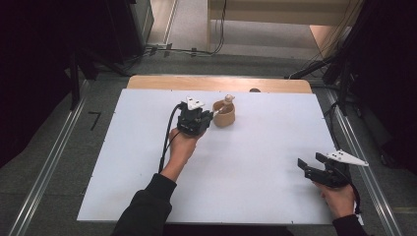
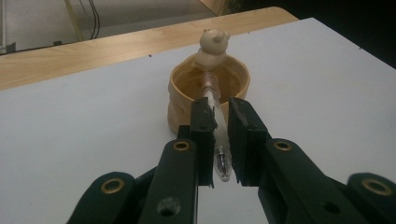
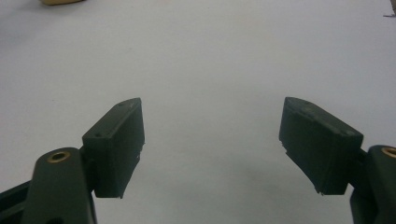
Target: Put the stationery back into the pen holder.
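White bench (image 1: 236, 162) with wooden far edge carries a tan wooden cup (image 1: 224, 114) near its far middle. Left tongs (image 1: 210, 115), held by the left hand (image 1: 183, 143), sit just beside the cup, clenched on a clear pen (image 2: 217, 121) with a small bear-shaped topper (image 2: 213, 46); the topper end leans over the cup's rim, tip end toward the hand. Right tongs (image 1: 311, 161) at the near right bench edge, jaws spread wide, nothing between them.
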Tool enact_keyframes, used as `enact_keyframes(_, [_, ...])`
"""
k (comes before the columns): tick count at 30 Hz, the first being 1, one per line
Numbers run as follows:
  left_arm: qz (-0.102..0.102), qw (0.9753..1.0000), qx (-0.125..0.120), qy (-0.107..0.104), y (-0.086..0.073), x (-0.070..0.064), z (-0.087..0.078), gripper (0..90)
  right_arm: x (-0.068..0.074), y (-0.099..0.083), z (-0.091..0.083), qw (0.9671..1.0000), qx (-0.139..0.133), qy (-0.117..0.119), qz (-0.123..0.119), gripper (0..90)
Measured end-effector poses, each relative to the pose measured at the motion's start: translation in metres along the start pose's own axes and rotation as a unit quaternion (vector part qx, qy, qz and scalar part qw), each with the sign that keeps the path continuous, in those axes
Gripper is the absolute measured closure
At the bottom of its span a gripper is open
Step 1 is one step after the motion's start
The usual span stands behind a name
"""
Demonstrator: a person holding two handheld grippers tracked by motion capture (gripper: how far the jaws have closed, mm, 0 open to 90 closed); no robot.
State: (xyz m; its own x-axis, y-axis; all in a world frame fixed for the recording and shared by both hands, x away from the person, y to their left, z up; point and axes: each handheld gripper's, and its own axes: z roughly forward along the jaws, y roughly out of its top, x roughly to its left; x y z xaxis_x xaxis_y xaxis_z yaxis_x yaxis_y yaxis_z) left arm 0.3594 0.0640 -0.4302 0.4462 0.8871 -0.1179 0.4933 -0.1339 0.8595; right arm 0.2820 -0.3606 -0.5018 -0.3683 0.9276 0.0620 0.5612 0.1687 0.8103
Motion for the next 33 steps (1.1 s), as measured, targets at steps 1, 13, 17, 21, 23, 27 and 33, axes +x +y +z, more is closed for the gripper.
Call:
enact_keyframes(1, [0.000,1.0000,-0.001,0.001,0.0008,-0.0004,-0.0002,81.3,0.0000,0.0000,0.0000,1.0000,0.000,0.000,0.001,21.0])
enact_keyframes(13, [0.003,1.0000,-0.001,0.002,0.0055,-0.0016,0.0005,81.3,0.0000,-0.0001,0.0000,1.0000,0.000,0.000,0.001,21.0])
enact_keyframes(17, [0.005,1.0000,-0.002,0.001,0.0058,-0.0019,0.0009,81.3,0.0000,-0.0002,0.0002,1.0000,0.000,0.001,-0.001,21.0])
enact_keyframes(21, [0.003,1.0000,-0.001,0.001,0.0064,-0.0023,0.0020,81.3,0.0003,-0.0002,0.0001,1.0000,0.000,0.000,0.000,21.0])
enact_keyframes(23, [0.002,1.0000,-0.001,0.002,0.0068,-0.0021,0.0023,81.3,0.0002,-0.0002,0.0001,1.0000,0.000,0.000,-0.001,21.0])
enact_keyframes(27, [0.003,1.0000,-0.002,0.002,0.0071,-0.0021,0.0025,81.3,0.0000,-0.0003,-0.0001,1.0000,0.000,0.000,-0.001,21.0])
enact_keyframes(33, [0.005,1.0000,-0.002,0.002,0.0079,-0.0026,0.0034,81.4,0.0002,-0.0002,0.0002,1.0000,0.000,0.001,-0.001,21.0])
